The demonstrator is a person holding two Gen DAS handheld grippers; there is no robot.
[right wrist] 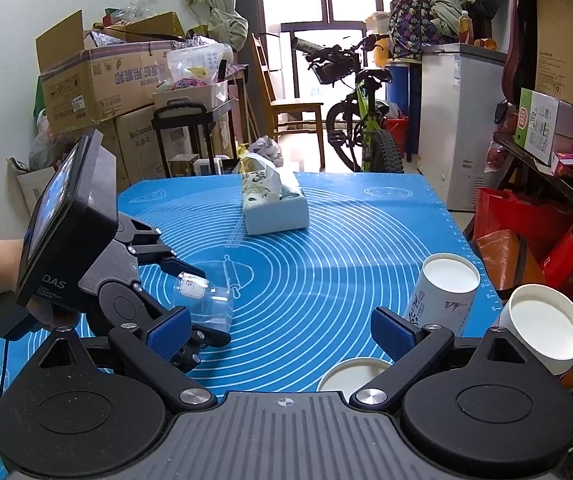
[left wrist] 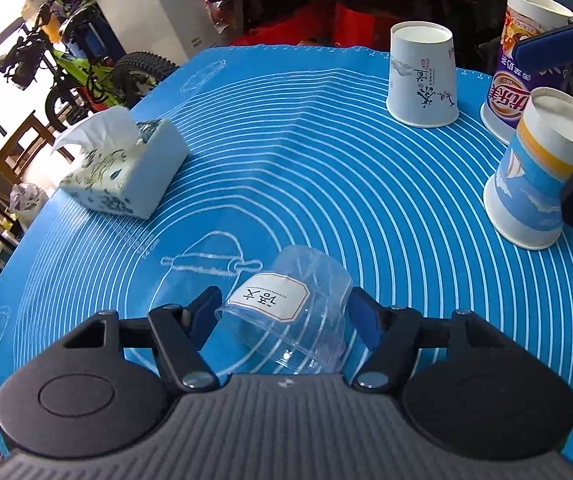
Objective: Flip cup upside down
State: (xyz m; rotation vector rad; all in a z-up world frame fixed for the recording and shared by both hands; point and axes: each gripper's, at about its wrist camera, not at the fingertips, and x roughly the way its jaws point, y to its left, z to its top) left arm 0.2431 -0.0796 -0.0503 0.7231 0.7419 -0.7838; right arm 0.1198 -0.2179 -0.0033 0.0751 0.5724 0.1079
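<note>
A clear plastic cup [left wrist: 294, 312] with a white label sits tilted between the fingers of my left gripper [left wrist: 286, 312], bottom pointing away and up, mouth near the blue mat [left wrist: 326, 184]. The jaws stand close to its sides; contact is unclear. In the right wrist view the same cup [right wrist: 206, 300] shows in the left gripper [right wrist: 190, 304] just above the mat. My right gripper [right wrist: 282, 328] is open and empty, above an upside-down paper cup [right wrist: 350, 376].
Three paper cups stand upside down at the mat's right: a pale one [left wrist: 422, 80], a purple and red one [left wrist: 522, 64], a blue and yellow one [left wrist: 542, 168]. A tissue box [left wrist: 126, 164] sits at the left. Bicycle, boxes and shelves surround the table.
</note>
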